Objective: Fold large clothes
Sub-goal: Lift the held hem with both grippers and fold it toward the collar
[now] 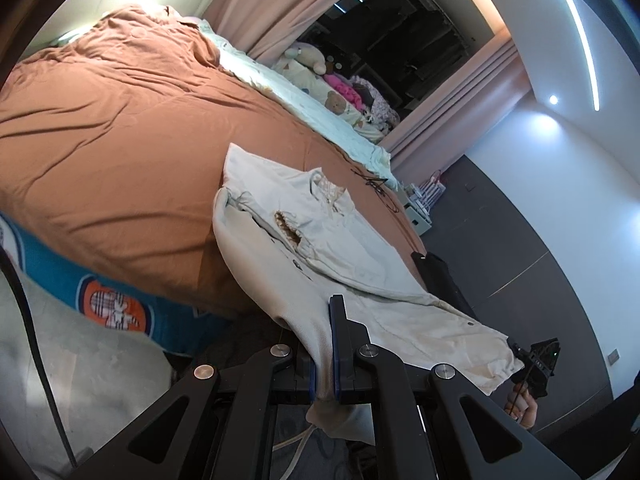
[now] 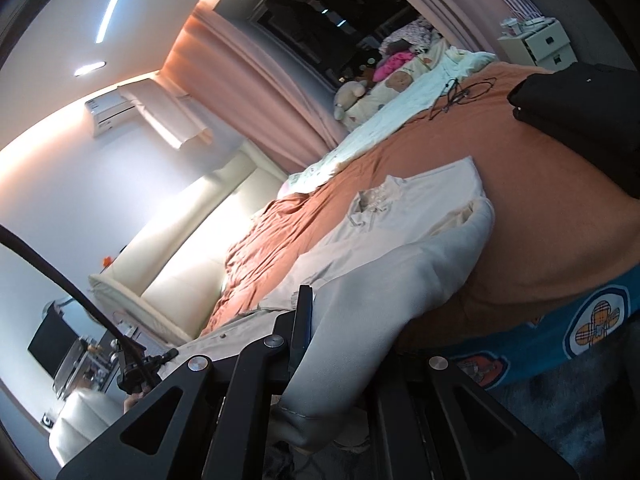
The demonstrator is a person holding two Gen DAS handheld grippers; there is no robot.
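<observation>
A cream garment (image 1: 320, 232) with a laced collar lies spread on the orange bed cover (image 1: 120, 140); its near edge hangs off the bed side. My left gripper (image 1: 328, 332) is shut on that near edge, and cloth covers its left finger. The right gripper (image 1: 536, 360), held by a hand, grips the garment's other near corner at the right. In the right wrist view the garment (image 2: 400, 232) drapes over my right gripper (image 2: 320, 312), which is shut on the cloth, with one finger hidden beneath it. The left gripper (image 2: 136, 368) shows at lower left, at the stretched edge.
A folded black garment (image 2: 580, 112) lies on the bed beside the cream one. A black cable (image 2: 460, 96) and soft toys (image 1: 312, 60) sit at the far side by the curtain. The blue patterned bed side (image 1: 112, 300) and a white nightstand (image 2: 536, 40) are near.
</observation>
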